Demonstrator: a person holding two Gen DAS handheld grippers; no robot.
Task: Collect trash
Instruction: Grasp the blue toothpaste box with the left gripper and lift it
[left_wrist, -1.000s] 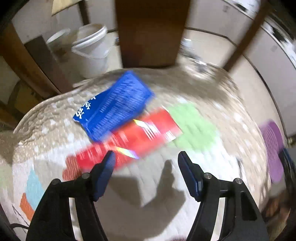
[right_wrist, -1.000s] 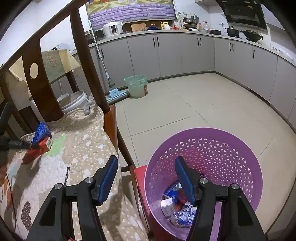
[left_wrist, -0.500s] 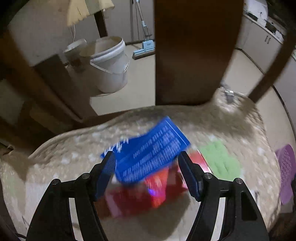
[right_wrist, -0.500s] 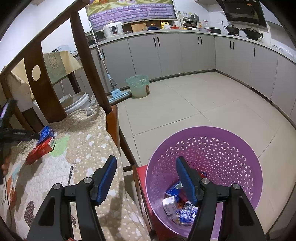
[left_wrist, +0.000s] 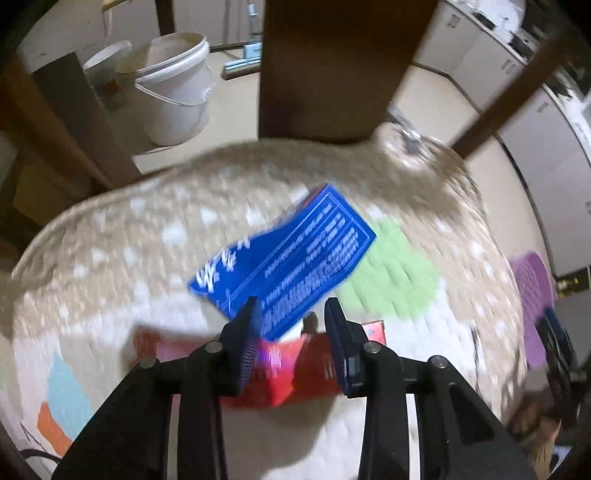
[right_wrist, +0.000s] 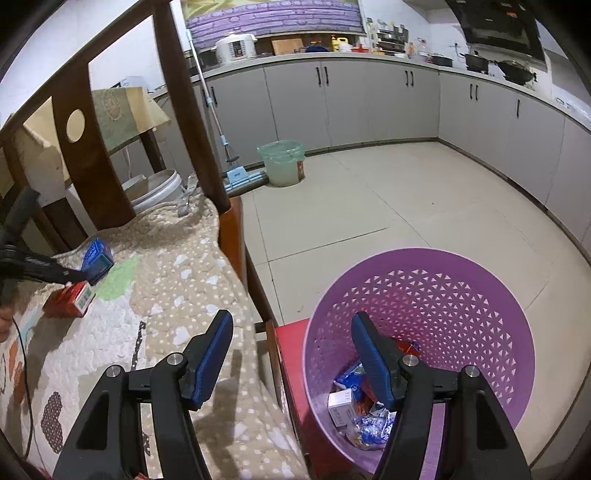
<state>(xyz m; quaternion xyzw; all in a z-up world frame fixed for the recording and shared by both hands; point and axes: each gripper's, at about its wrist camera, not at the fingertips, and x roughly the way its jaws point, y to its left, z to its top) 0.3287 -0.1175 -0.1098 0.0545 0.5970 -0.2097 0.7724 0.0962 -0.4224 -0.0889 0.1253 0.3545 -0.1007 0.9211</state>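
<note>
A blue box (left_wrist: 295, 254) lies tilted across a red box (left_wrist: 321, 363) on the quilted chair cushion (left_wrist: 147, 240). My left gripper (left_wrist: 291, 317) is shut on the blue box's near corner, with the red box just below its fingers. In the right wrist view the same blue box (right_wrist: 96, 256) and red box (right_wrist: 70, 301) sit at the far left, with the left gripper (right_wrist: 79, 276) on them. My right gripper (right_wrist: 291, 339) hangs open and holds nothing, between the cushion's edge and the purple basket (right_wrist: 443, 288), which has several wrappers and small boxes at its bottom.
The chair's dark wooden back (left_wrist: 332, 66) rises behind the boxes. A white bucket (left_wrist: 173, 85) stands on the floor beyond it. The basket rests on a red stool (right_wrist: 291, 360). A green bucket (right_wrist: 282, 162) and a mop (right_wrist: 236, 177) stand by the kitchen cabinets.
My left gripper moved over the two boxes and its jaws went from wide apart to shut on the blue box. The right gripper stayed where it was, open.
</note>
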